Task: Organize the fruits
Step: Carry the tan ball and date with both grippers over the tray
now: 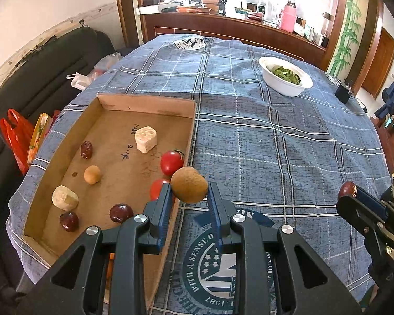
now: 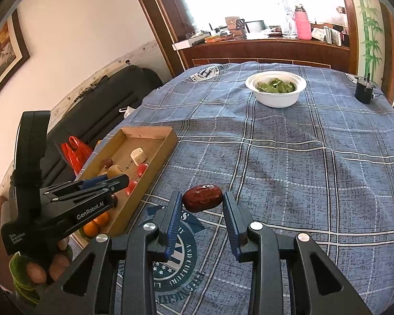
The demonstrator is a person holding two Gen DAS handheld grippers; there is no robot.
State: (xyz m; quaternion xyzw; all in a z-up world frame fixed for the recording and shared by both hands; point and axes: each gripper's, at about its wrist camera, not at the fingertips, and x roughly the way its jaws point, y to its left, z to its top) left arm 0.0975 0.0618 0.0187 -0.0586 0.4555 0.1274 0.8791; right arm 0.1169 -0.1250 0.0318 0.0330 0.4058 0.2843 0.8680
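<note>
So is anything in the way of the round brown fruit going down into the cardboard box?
Nothing visible blocks it. The left tongs hold the round brown fruit right over the near wall of the cardboard box. Two red tomatoes sit just inside there, so dropping it further in looks safer.

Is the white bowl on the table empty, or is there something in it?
Not empty. The white bowl stands upright on the checked cloth and holds green leaves; how deep they go cannot be told.

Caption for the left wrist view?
Left gripper holds a brown longan beside the cardboard tray of fruit.
</note>
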